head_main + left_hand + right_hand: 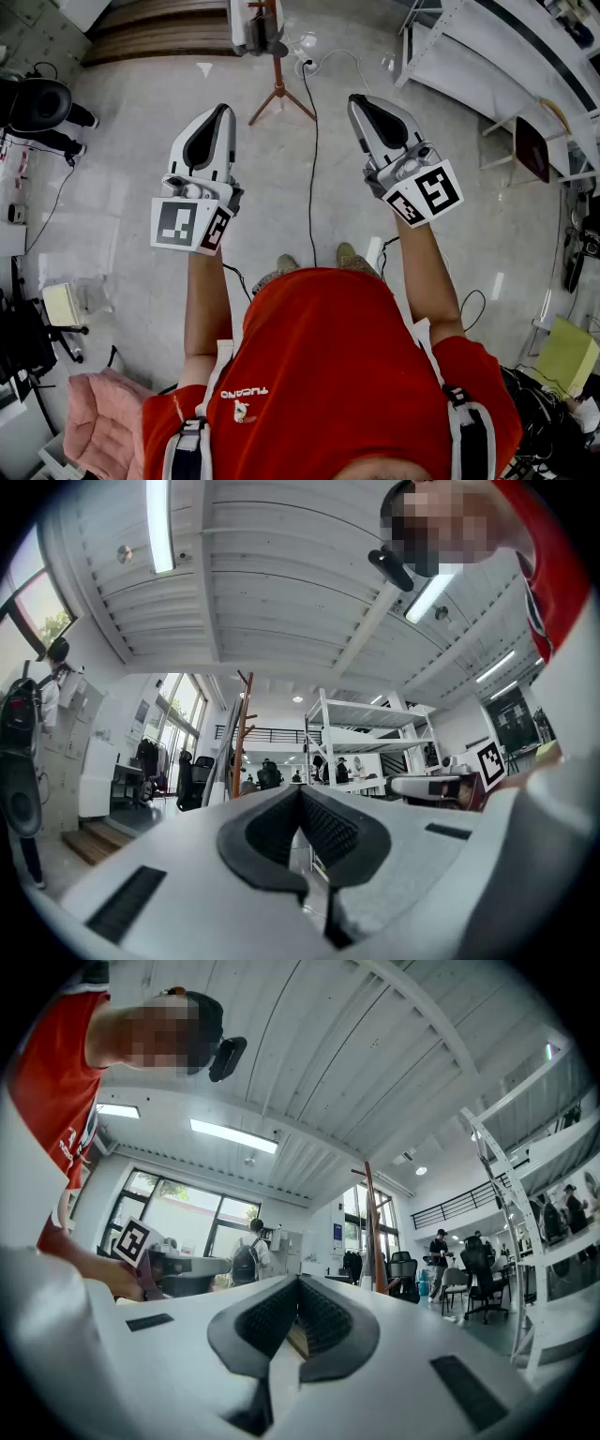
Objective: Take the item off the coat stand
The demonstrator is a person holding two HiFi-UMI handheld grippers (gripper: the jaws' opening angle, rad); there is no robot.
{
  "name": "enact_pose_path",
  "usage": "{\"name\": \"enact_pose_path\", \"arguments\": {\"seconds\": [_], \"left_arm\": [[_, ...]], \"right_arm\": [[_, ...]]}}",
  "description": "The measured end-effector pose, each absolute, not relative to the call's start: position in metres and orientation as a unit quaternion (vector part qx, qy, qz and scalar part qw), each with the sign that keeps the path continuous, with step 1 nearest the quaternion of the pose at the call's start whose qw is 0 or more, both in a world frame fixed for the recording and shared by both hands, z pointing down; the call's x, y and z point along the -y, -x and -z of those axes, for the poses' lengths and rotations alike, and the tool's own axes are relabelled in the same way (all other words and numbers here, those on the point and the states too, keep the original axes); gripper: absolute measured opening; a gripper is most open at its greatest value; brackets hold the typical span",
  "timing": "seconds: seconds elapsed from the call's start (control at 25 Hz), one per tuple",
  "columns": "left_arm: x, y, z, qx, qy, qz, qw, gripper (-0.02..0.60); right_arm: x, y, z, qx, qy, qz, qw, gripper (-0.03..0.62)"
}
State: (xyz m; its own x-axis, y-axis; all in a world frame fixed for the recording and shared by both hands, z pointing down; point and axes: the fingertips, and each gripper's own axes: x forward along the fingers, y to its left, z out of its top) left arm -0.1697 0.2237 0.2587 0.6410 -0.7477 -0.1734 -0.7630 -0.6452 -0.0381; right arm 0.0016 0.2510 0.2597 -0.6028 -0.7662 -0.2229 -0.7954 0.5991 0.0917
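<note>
A wooden coat stand (pixel 277 66) rises from the grey floor straight ahead, with a white and dark item (pixel 249 22) hanging near its top. My left gripper (pixel 222 111) and right gripper (pixel 357 100) are held side by side in the air short of the stand, both shut and empty. In the left gripper view the stand (pixel 242 731) is far off beyond the shut left gripper (pixel 300 789), with a pale item (pixel 226 761) hanging down its side. The right gripper view shows the stand's pole (pixel 370 1227) beyond the closed right gripper (pixel 298 1281).
A black cable (pixel 314 159) runs along the floor past the stand's feet. A white shelving rack (pixel 487 42) stands at the right, a black office chair (pixel 37 103) at the left and a wooden step (pixel 159 33) behind. Pink cloth (pixel 98 422) lies near left. People stand far off.
</note>
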Motion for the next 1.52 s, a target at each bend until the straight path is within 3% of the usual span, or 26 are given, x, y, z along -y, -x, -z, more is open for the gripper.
{"name": "enact_pose_path", "arguments": {"seconds": [0.52, 1.32, 1.4, 1.52], "left_arm": [[-0.155, 0.19, -0.284, -0.412, 0.908, -0.062, 0.04, 0.011], [0.11, 0.121, -0.369, -0.515, 0.857, -0.011, 0.024, 0.014], [0.134, 0.117, -0.382, -0.517, 0.855, -0.001, 0.023, 0.034], [0.169, 0.116, -0.411, -0.513, 0.858, 0.021, 0.015, 0.112]], "right_arm": [[-0.194, 0.012, -0.273, -0.889, 0.446, -0.083, 0.067, 0.025], [0.082, -0.065, -0.304, -0.935, 0.338, -0.087, 0.067, 0.025], [0.099, -0.07, -0.308, -0.936, 0.337, -0.08, 0.066, 0.025], [0.122, -0.07, -0.314, -0.935, 0.34, -0.074, 0.062, 0.025]]}}
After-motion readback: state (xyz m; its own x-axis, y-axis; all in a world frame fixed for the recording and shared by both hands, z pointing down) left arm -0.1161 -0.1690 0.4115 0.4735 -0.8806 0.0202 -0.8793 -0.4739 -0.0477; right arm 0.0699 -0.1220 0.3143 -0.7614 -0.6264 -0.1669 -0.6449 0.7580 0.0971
